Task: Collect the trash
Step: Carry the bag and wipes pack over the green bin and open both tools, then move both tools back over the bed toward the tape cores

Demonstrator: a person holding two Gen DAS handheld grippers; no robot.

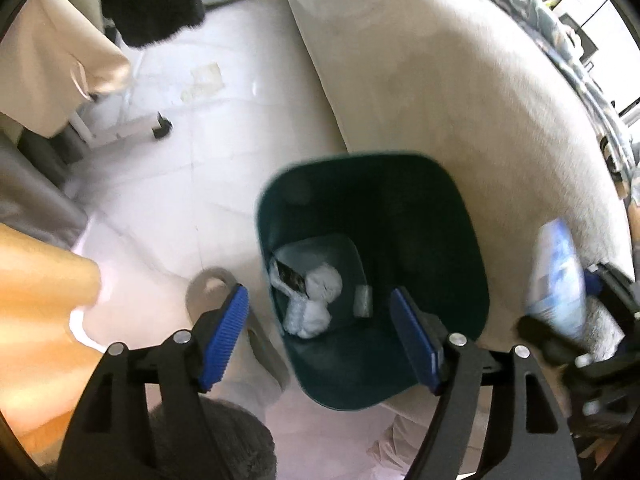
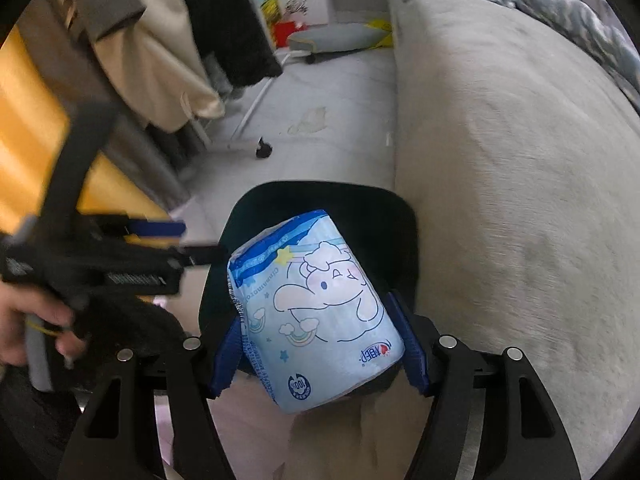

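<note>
**Tissue pack held over bin, drop pending**

A blue tissue pack is clamped between the blue pads of the right hand-held gripper. The pack is grasped at its lower sides; most of it stands clear of the pads. It is held above the near rim of the dark green bin, which stands on the white floor, touching or just beside the beige sofa. In the left wrist view the same pack is seen blurred, at the right of the bin and not yet over its centre.

The left hand-held gripper is released, its jaws spread wide with nothing between them, above the bin's near edge. Crumpled white paper and a dark wrapper already lie in the bottom of the bin.

Step judged in hand: the pack is to be dropped into the bin.

Notes for doing it well:
- The pack should be carried forward until it is fully over the opening before the jaws are parted; released now, it could catch the near rim and fall to the floor.
- The left gripper is best kept aside, out of the drop path.
- A low release is advised, since the pack is bulky against the opening.
</note>
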